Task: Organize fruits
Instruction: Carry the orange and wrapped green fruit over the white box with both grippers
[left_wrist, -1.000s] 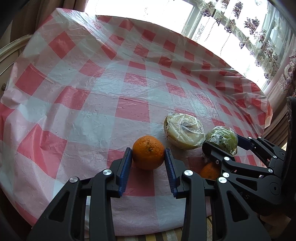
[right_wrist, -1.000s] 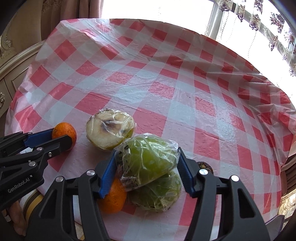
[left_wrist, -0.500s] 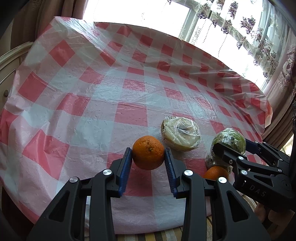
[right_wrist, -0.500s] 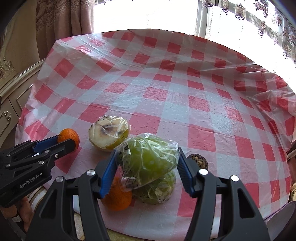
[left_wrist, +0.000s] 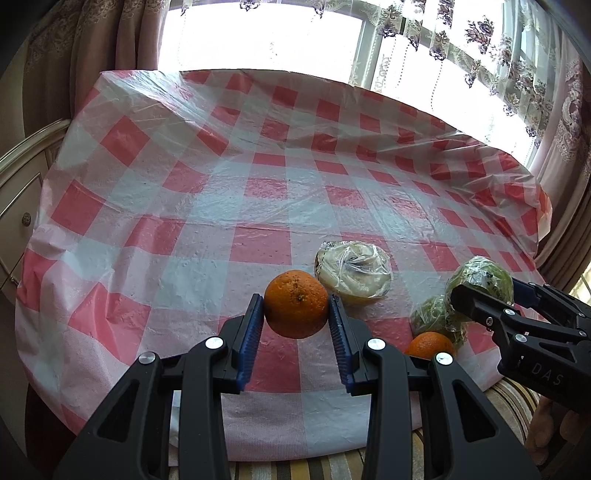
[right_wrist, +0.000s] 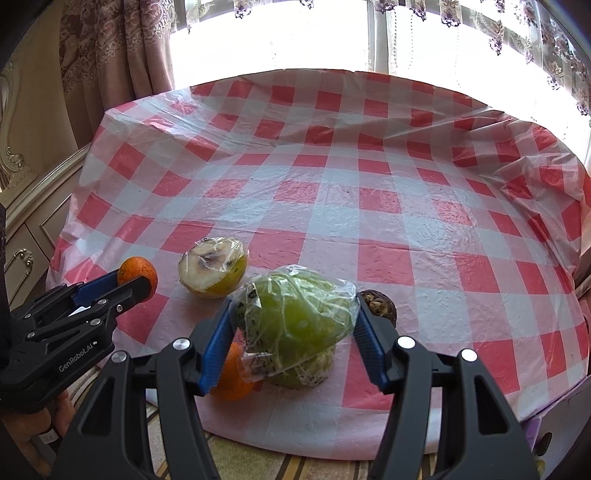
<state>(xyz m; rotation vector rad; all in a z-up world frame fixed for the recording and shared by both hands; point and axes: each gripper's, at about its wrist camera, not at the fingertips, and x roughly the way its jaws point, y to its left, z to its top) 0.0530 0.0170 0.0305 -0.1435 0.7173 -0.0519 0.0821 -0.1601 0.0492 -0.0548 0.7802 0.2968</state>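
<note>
The orange (left_wrist: 296, 303) sits between the blue pads of the left gripper (left_wrist: 296, 317), lifted clear of the counter (left_wrist: 258, 206), its dimpled stem end turned up and toward the camera; it is round, with no long axis to speak of. The wrapped green fruit (right_wrist: 299, 319), bundled in crinkled clear film, lies a little wider than tall across the right gripper (right_wrist: 293, 332), one corner of film with a printed label hanging down at the left. Below it on the cloth lie a second wrapped green fruit (right_wrist: 306, 373) and a second orange (right_wrist: 231, 376), touching each other near the front edge. A cut fruit half (right_wrist: 212, 267) in film rests just behind, cut face tilted up and to the left, and a small dark brown fruit (right_wrist: 380, 308) sits beside the right gripper's right pad. The counter wears a red-and-white checked plastic cloth, wrinkled at its far corners; behind it stand a bright window, floral lace curtains and a cream cabinet (right_wrist: 22, 236) at the left. The left gripper is clamped on the orange; the right gripper is clamped on the wrapped green fruit, jaws set wider.
</note>
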